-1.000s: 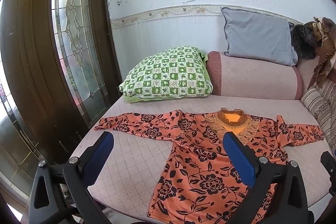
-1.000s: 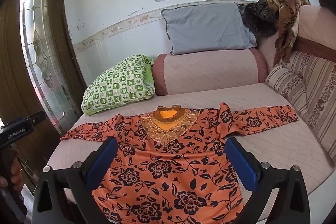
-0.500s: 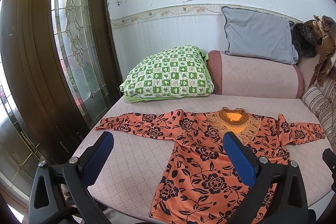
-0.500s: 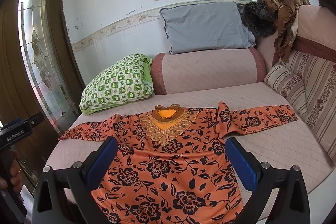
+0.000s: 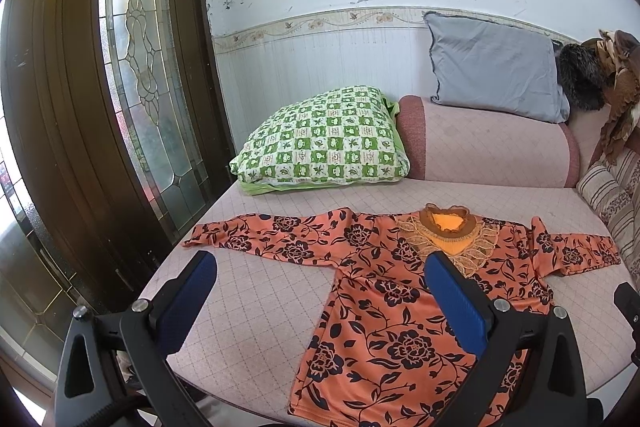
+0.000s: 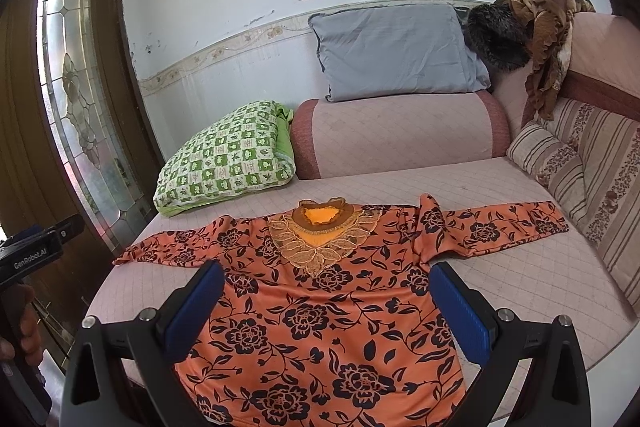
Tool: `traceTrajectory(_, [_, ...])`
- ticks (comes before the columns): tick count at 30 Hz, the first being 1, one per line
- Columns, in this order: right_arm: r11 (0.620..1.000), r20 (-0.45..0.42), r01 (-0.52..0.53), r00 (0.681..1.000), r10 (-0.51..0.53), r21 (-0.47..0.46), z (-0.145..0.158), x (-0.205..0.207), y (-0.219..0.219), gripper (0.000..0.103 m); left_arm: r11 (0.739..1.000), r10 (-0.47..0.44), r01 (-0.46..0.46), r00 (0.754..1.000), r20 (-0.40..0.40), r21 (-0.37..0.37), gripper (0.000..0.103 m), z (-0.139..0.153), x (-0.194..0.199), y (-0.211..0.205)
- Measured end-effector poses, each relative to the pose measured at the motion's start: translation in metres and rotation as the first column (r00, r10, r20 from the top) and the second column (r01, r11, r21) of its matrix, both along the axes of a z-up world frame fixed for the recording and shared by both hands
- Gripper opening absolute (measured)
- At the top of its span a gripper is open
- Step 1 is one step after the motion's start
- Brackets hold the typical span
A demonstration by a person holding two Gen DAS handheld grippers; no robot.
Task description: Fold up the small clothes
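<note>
Shirt (image 6: 320, 307) with black flowers lies flat, face up, on the pink sofa seat (image 5: 248, 299), both sleeves spread out, so folding is not yet begun. Left gripper (image 5: 320, 299) and right gripper (image 6: 326, 307) hover above it, released and holding nothing. Its bottom hem is cut off in the right view.

Orange floral blouse (image 5: 384, 311) flat on pink sofa (image 5: 260, 291), beyond wide-open left gripper (image 5: 320, 291).
</note>
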State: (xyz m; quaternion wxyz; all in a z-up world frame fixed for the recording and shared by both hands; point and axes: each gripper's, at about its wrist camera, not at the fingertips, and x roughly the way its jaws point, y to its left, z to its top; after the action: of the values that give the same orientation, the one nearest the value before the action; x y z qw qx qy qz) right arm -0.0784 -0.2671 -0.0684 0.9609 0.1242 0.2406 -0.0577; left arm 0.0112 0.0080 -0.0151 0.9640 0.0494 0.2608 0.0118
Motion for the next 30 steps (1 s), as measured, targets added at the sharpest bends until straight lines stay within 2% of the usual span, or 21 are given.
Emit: traceTrajectory(30, [1.0,-0.011,0.0,1.0,0.0,0.013,-0.0056,0.0011,-0.001,0.103,1.0,-0.003,0.003,1.0,-0.012,0.012,0.103,-0.0079,0.0016,-0.0022])
